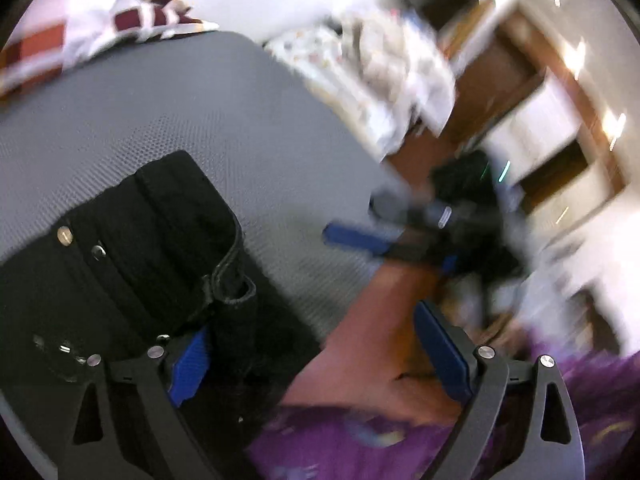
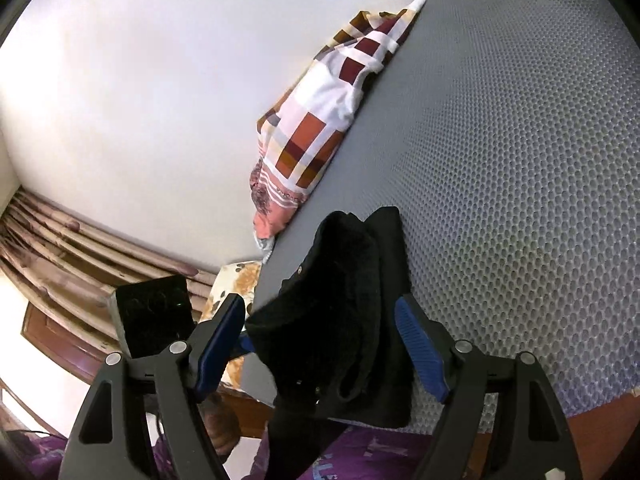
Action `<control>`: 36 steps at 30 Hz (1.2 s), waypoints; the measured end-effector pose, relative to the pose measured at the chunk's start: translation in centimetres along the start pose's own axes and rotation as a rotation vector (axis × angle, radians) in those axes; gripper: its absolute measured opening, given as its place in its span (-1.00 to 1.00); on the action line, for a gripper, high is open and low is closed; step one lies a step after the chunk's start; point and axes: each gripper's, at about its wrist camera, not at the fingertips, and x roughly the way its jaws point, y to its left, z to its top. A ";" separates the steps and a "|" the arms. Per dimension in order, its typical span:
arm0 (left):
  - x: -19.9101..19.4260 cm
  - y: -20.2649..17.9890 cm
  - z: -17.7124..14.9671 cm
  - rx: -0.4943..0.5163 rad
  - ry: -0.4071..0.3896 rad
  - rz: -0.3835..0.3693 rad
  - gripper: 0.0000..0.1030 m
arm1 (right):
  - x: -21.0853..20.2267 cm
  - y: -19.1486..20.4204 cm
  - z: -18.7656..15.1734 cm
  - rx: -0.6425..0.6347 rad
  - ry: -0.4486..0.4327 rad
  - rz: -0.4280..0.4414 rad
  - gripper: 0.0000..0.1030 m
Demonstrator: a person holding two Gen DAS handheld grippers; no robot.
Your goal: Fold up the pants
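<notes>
The grey honeycomb mat [image 2: 520,140] takes up most of both views and gives a flat, grippy surface to fold on, which is probably why the work sits there and not on the patterned bedding [image 2: 320,120] bunched along its far edge by the wall. The black pants [image 2: 348,320] lie in a compact bundle at the mat's near edge, close to the person, waistband and metal snaps facing up in the left view, so the fold looks largely made. The left gripper [image 1: 316,360] stands wide open, its blue fingers [image 1: 188,364] beside the bundle and pressing on nothing. The right gripper [image 2: 320,344] is also spread wide, straddling the pants without visibly pinching them, as if just let go.
</notes>
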 end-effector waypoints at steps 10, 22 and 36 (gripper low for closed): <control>-0.2 -0.4 -2.1 0.000 -0.062 0.013 0.79 | 5.2 5.7 1.1 -0.177 0.179 -0.064 0.48; 2.0 -4.4 -4.1 0.192 0.007 0.218 0.80 | 12.3 7.7 -1.9 -0.585 0.466 -0.529 -0.43; -8.0 2.0 -10.6 -0.094 -0.222 0.222 0.80 | 2.4 2.4 0.1 -0.140 0.238 -0.178 -0.37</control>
